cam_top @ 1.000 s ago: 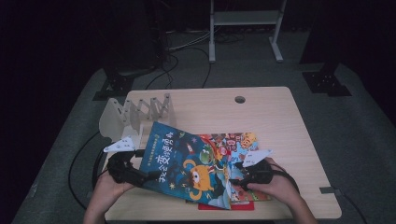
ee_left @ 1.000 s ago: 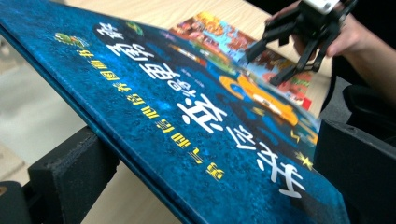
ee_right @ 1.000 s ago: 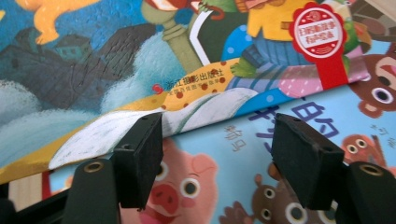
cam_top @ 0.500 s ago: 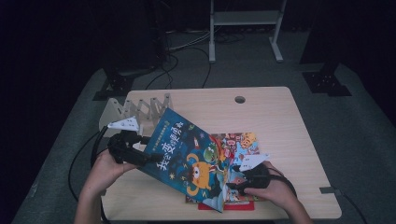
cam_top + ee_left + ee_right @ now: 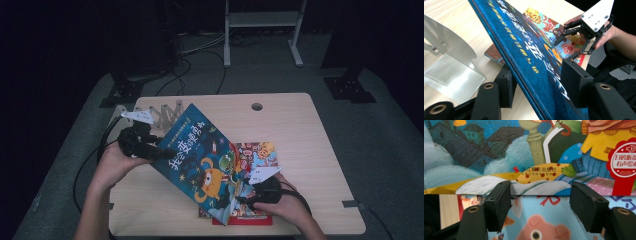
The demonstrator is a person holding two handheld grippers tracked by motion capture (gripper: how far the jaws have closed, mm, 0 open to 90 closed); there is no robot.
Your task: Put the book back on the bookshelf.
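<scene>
A blue picture book (image 5: 200, 155) stands tilted, its left edge raised and its lower right edge down on a flat colourful book (image 5: 255, 152). My left gripper (image 5: 159, 152) holds the raised edge. In the left gripper view the blue book (image 5: 524, 37) runs aslant between the jaws of my left gripper (image 5: 539, 72), which have just been closing onto it, one pad under it and one on the cover. My right gripper (image 5: 245, 197) stands open at the book's lower edge. Its own view shows my right gripper (image 5: 540, 190) with pads apart, the blue cover (image 5: 499, 150) ahead and the flat book (image 5: 536, 220) below.
A metal book rack (image 5: 160, 112) stands at the table's left, just behind my left hand; its silver plate (image 5: 449, 62) lies close beside the left jaw. A red book (image 5: 250, 220) lies lowest in the pile. The wooden table (image 5: 300, 130) has a cable hole (image 5: 257, 106) at the back.
My left gripper has risen and drawn back towards the rack with the blue book's left edge, so the book tilts more steeply. Its jaws have narrowed. The right hand has kept still.
</scene>
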